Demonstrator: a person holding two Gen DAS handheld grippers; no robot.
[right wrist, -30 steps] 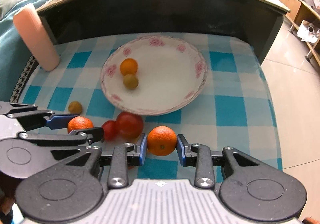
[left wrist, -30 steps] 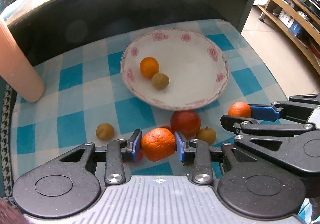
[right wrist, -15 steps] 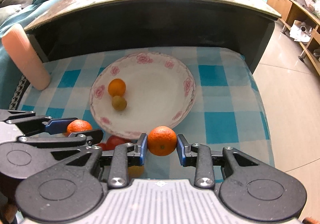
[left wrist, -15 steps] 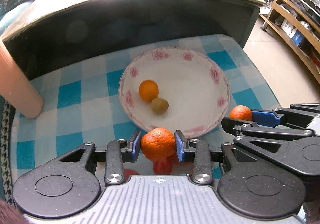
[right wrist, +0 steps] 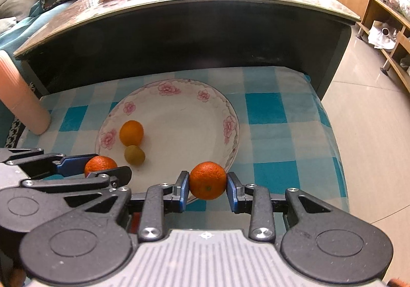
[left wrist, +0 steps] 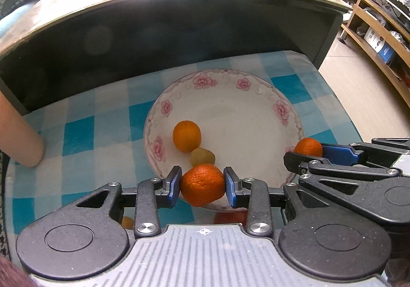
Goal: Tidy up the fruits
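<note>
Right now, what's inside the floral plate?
Inside the plate: one small orange and a greenish-brown fruit, touching, on its left side. The near rim is hidden by both grippers' fingers and the oranges they hold.

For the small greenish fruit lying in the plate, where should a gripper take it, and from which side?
Grip the greenish fruit across its middle, coming from above. The orange sits right against its far side, so the fingers probably belong on its left and right flanks, which look free. The plate is shallow, so its rim should not obstruct.
</note>
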